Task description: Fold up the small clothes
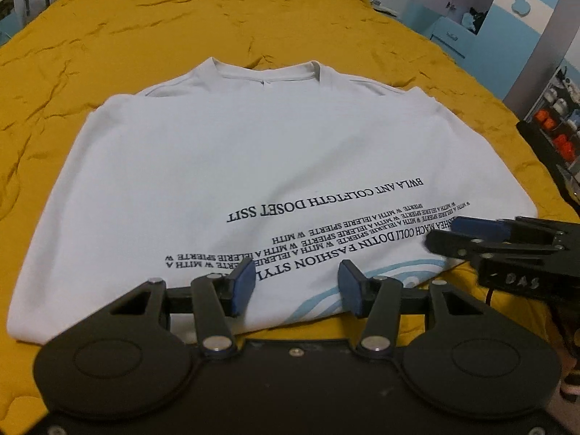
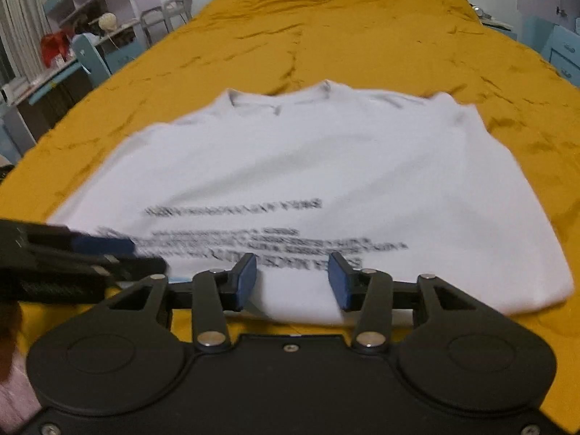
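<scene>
A white T-shirt [image 1: 253,152] with black printed text and light blue waves lies flat on the mustard bed cover, collar at the far end, sleeves tucked under. It also shows in the right wrist view [image 2: 308,166], blurred. My left gripper [image 1: 297,286] is open and empty, just above the shirt's near hem. My right gripper [image 2: 291,279] is open and empty over the near hem, further right. In the left wrist view the right gripper [image 1: 456,233] comes in from the right at the hem corner. In the right wrist view the left gripper [image 2: 119,250] comes in from the left.
The mustard bed cover [image 1: 181,18] stretches far beyond the shirt, wrinkled. Blue and white furniture and shelves [image 1: 507,18] stand to the right of the bed. Shelves, a chair and clutter [image 2: 90,29] stand to the left.
</scene>
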`<state>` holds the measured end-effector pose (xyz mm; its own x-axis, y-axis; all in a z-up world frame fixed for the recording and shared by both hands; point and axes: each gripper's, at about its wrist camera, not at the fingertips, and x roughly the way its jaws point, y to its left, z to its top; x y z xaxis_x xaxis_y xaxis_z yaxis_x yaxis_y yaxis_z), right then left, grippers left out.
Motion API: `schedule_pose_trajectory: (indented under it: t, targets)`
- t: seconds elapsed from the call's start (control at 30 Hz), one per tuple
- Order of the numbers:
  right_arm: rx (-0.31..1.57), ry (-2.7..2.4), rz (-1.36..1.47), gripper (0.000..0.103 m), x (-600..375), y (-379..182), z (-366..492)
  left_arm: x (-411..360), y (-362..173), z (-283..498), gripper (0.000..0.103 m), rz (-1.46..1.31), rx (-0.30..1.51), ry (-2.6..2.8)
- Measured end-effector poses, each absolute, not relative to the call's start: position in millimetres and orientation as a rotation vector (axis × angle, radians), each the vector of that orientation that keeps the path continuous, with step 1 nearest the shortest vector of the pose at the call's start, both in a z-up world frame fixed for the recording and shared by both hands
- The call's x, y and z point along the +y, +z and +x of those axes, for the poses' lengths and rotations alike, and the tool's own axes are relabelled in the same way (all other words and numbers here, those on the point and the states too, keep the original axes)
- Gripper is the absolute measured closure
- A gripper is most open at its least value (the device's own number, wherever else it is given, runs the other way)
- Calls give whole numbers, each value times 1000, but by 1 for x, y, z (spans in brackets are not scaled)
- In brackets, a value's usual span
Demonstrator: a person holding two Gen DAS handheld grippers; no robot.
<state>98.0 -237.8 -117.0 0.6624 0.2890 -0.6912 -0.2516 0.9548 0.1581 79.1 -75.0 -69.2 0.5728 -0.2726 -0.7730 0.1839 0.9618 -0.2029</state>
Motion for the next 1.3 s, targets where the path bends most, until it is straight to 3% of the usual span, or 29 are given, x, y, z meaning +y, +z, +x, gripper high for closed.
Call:
schedule_pose_trajectory:
  t: [0.2,0.43,0.77,0.8,0.83,1.07,1.13,1.3]
  targets:
    - [816,280,101,62,-275,-109,105,-72,-69,85,49,-106,930,-263]
    - [601,140,124,58,-322,-62,166,-78,-68,90,46,-112,946,-250]
    - [690,136,137,59,-348,-100,286,-86,-71,95,43,-78,967,-238]
    - [709,145,136,68,-347,-105,291,-87,-71,96,43,-74,969,-239]
    - [720,139,126,96,-346,-108,295,-89,-71,97,43,-69,972,-241]
    - [800,14,131,95,-355,-130,299,-92,-73,101,42,-65,979,-245]
    - [753,0,143,87,-352,-118,283,-90,-69,100,42,-73,978,-251]
    - [663,119,136,86,-317,-71,227,-65,-48,96,42,-96,944,-229]
